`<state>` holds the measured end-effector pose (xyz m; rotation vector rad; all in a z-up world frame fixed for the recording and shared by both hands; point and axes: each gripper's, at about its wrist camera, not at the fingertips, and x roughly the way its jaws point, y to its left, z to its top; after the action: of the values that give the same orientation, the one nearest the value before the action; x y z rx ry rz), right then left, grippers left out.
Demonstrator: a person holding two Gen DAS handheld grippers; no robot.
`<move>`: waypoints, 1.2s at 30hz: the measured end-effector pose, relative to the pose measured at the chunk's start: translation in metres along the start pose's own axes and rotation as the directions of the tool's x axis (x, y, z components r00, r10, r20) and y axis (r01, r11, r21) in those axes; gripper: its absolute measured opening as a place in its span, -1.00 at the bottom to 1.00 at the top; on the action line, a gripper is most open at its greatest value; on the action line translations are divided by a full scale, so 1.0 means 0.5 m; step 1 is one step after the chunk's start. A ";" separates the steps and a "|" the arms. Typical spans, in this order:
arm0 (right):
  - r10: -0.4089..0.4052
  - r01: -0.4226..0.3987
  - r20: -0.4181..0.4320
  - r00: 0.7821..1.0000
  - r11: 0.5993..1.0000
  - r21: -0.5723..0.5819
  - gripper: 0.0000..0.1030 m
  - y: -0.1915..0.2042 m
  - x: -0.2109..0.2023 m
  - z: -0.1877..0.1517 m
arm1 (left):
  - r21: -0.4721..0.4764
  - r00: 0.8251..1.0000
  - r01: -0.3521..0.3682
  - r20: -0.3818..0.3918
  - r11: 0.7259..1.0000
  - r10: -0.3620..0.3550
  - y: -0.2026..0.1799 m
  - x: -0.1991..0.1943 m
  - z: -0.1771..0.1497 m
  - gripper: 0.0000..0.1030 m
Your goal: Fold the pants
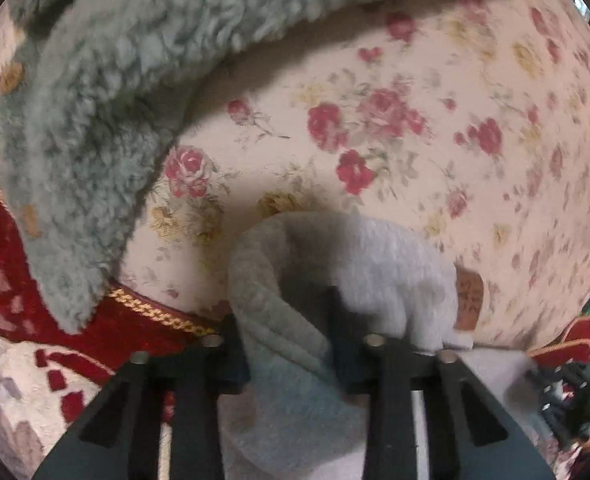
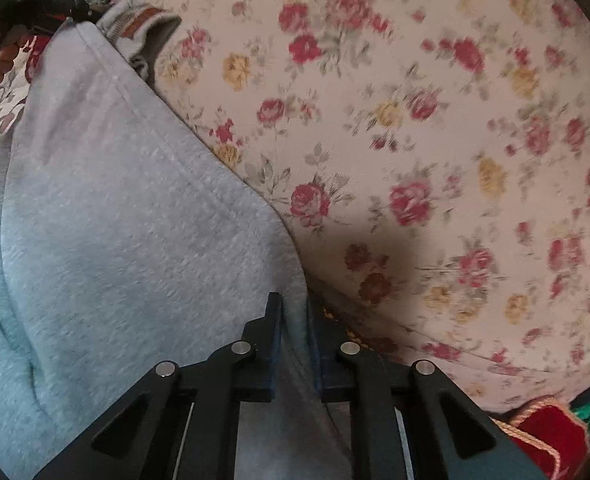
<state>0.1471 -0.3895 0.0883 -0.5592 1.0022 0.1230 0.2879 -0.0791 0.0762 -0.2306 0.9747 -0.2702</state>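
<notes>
The pants are light grey sweatpants. In the left wrist view a bunched fold of them [image 1: 335, 272] sits between my left gripper's fingers, with a small brown label [image 1: 469, 296] at its right side. My left gripper [image 1: 291, 344] is shut on this fold, held above the floral cloth [image 1: 375, 140]. In the right wrist view the grey pants [image 2: 115, 220] spread wide to the left, lifted, with a stitched seam along their edge. My right gripper [image 2: 295, 320] is shut on that edge. The waistband end with the brown label [image 2: 139, 20] shows at top left.
A fuzzy grey-green blanket [image 1: 107, 100] lies across the top and left of the left wrist view. A red cloth with gold braid [image 1: 143, 312] runs under it and shows at lower right of the right wrist view [image 2: 547, 428]. Dark gear [image 2: 51, 0] sits at top left.
</notes>
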 end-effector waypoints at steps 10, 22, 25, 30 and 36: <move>-0.123 0.121 0.107 0.987 0.992 0.024 -0.79 0.022 -0.232 0.004 | -0.010 0.991 0.055 0.122 0.998 -0.053 0.005 -0.212 -0.027 -0.63; -0.125 0.093 0.231 0.965 0.985 0.144 -1.00 0.067 -0.462 -0.114 | -0.026 0.976 0.135 0.175 0.990 -0.129 0.032 -0.401 -0.175 -0.63; -0.069 0.043 0.194 0.978 0.989 0.139 -0.99 0.087 -0.467 -0.153 | -0.015 0.973 0.143 0.182 0.990 -0.138 0.043 -0.427 -0.228 -0.63; 0.247 -0.312 0.196 0.949 0.821 0.479 -0.90 0.047 -0.382 -0.222 | -0.046 0.966 0.193 0.185 0.980 -0.182 0.058 -0.453 -0.292 -0.63; 0.408 -0.501 0.323 0.854 0.477 0.723 -0.84 0.048 -0.292 -0.359 | -0.065 0.973 0.182 0.157 0.981 -0.170 0.079 -0.435 -0.331 -0.65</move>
<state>-0.0778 -0.4361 0.1255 0.5670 0.9653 0.1655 0.0385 0.0174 0.1440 -0.4052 0.8168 -0.3716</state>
